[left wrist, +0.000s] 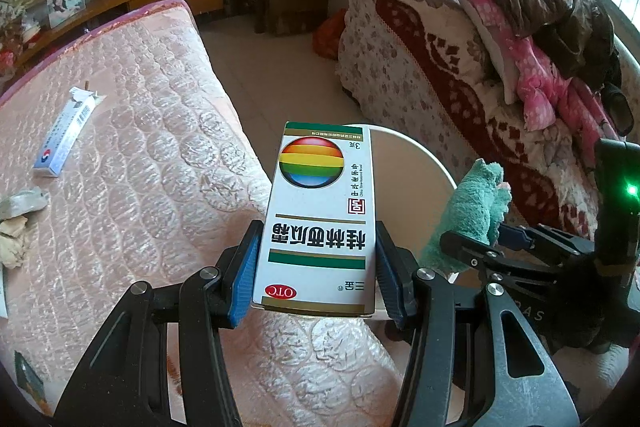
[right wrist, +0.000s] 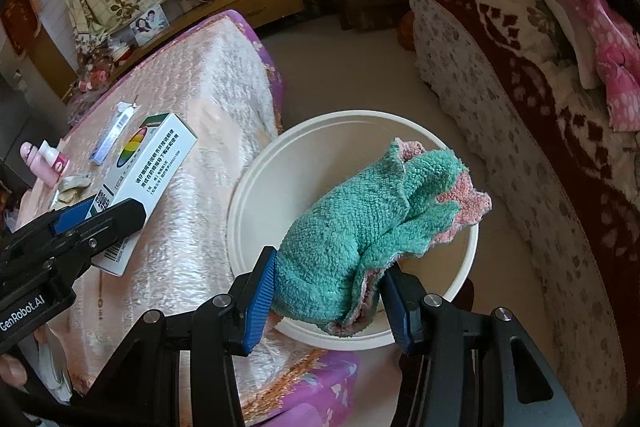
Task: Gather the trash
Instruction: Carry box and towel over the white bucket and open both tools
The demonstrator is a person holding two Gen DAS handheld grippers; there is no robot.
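With the left tongs [left wrist: 316,263] clamped on the box [left wrist: 320,219] and the right tongs [right wrist: 328,291] pinching the cloth [right wrist: 372,231], both poised above the bin [right wrist: 276,187] beside the bed [left wrist: 140,147], each should centre over the opening before letting go.

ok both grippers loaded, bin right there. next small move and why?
Probably open the right gripper first. Its green cloth already hangs over the white bin, so it should drop in. The left gripper holds the medicine box nearer the bin's rim, by the mattress, and likely needs to shift further over.
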